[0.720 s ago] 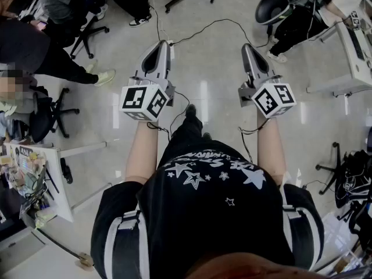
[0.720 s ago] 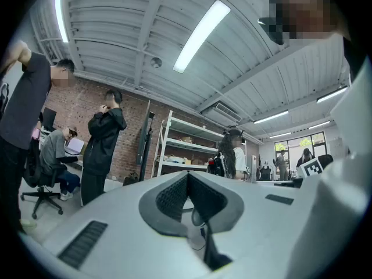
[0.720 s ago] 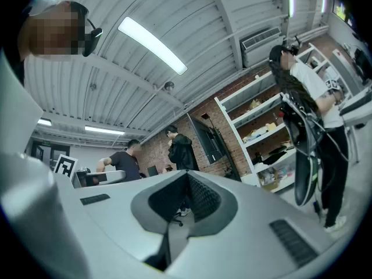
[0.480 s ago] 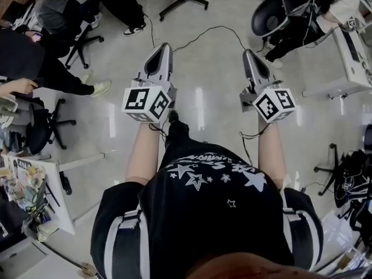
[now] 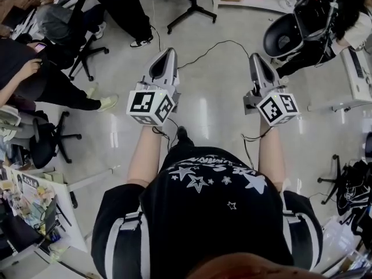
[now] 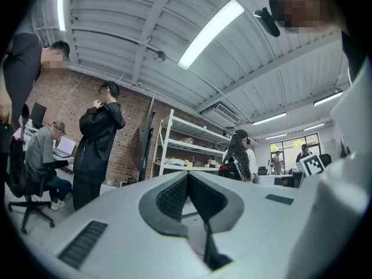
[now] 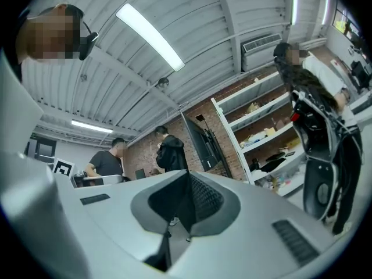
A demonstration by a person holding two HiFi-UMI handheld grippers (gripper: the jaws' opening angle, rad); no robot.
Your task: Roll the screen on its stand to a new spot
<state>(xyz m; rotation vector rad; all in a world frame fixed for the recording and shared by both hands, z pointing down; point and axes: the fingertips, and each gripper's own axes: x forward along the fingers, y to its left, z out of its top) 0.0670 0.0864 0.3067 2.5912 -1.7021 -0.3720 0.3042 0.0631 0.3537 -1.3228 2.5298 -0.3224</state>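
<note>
One left gripper, one right gripper (one marker cube each), one screen, one shelf unit.

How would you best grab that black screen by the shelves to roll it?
Probably the screen by its two long side edges, approached from its front: the panel stands upright, flat and thin, so narrow jaws can pinch an edge, and a push there should roll the splayed-leg stand.
</note>
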